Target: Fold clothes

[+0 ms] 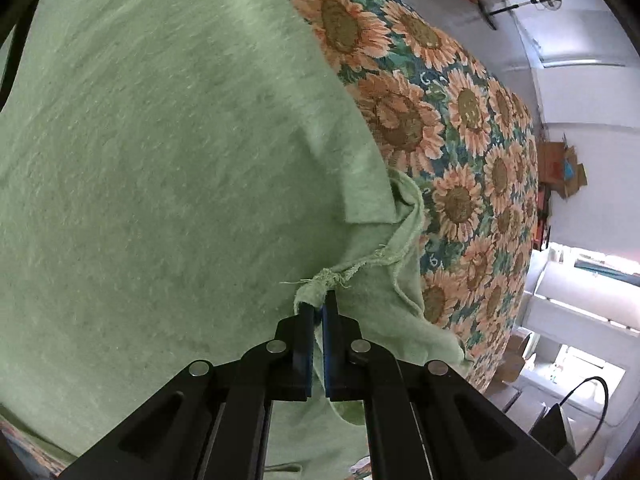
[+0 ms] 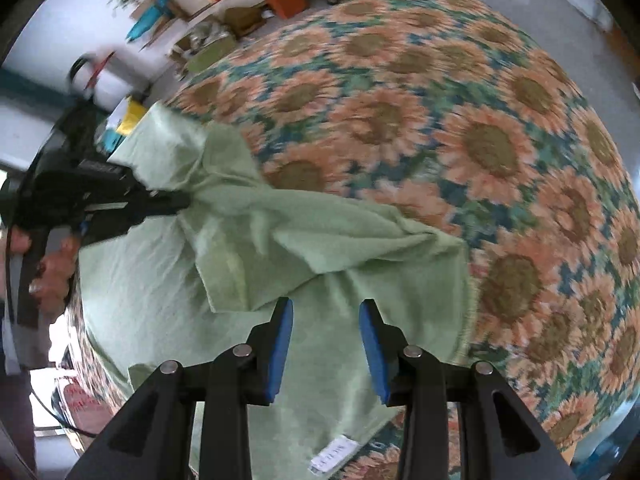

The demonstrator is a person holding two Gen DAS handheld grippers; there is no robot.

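A pale green garment (image 1: 160,180) lies spread on a sunflower-print bedcover (image 1: 460,160). My left gripper (image 1: 319,308) is shut on a frayed corner of the green cloth (image 1: 324,280), and that corner is lifted off the bed. In the right wrist view the same garment (image 2: 280,240) shows with its raised part pulled toward the left gripper (image 2: 182,202), held by a hand at the left edge. My right gripper (image 2: 326,316) hovers over the garment's near part with its blue pads apart and nothing between them. A white label (image 2: 334,454) shows on the near hem.
The sunflower bedcover (image 2: 480,140) stretches far to the right and back. Boxes and clutter (image 2: 240,12) line the floor beyond the bed. A standing fan (image 1: 520,0) and cardboard boxes (image 1: 560,168) stand past the bed's edge.
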